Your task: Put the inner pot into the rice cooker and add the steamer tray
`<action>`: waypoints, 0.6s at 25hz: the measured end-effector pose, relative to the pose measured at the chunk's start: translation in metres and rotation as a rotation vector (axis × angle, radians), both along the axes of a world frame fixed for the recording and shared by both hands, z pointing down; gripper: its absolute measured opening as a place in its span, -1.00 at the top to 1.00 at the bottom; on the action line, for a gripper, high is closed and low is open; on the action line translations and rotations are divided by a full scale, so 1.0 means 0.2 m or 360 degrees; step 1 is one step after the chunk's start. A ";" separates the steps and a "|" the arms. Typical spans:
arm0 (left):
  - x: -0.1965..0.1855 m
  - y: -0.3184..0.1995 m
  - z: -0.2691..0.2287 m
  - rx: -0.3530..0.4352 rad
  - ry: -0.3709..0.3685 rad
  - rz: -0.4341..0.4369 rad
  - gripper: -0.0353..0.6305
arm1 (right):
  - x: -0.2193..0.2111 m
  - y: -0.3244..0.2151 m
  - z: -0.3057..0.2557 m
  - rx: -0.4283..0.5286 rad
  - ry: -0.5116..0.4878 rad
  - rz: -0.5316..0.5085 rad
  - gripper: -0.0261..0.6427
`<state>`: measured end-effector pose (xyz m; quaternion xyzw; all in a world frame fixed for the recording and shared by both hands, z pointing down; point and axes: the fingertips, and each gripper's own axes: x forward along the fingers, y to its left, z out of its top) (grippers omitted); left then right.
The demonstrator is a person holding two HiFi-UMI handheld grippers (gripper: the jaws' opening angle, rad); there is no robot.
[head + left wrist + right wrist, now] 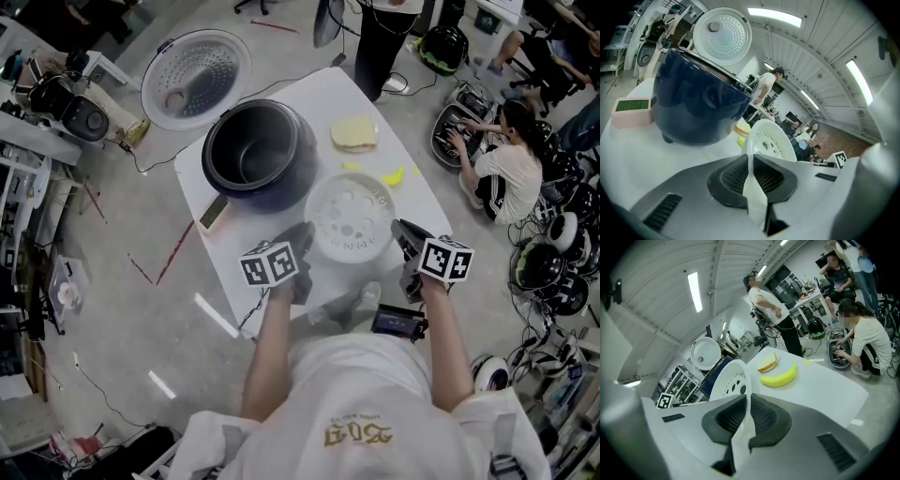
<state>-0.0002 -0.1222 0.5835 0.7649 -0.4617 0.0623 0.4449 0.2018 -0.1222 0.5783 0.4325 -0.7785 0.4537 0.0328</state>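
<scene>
The white perforated steamer tray [350, 217] hangs above the white table [417, 192], held by both rims. My left gripper [305, 246] is shut on its left rim and my right gripper [403, 236] on its right rim. In the left gripper view the tray [771, 140] rises thin-edged out of the left gripper [751, 161]. In the right gripper view the tray [729, 378] stands between the pads of the right gripper [747, 401]. The dark blue rice cooker [258, 150] stands just beyond the tray with its lid [197, 75] swung open. A dark inner pot [246, 159] sits inside it.
A yellow banana [779, 377] and a bread slice [768, 363] lie on the table's far right. A pink block with a green panel [630, 111] sits by the cooker's base. One person sits on the floor at right [506, 173]; another stands behind the table [384, 37].
</scene>
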 end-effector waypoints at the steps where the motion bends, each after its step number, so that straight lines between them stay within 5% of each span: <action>1: 0.00 0.00 -0.02 0.0010 0.0001 0.0001 0.75 | 0.00 0.00 -0.02 0.0010 -0.0005 -0.0001 0.81; 15: -0.05 -0.05 -0.35 0.0195 0.0045 -0.0087 0.75 | -0.06 -0.11 -0.39 0.0225 -0.0116 -0.0073 0.82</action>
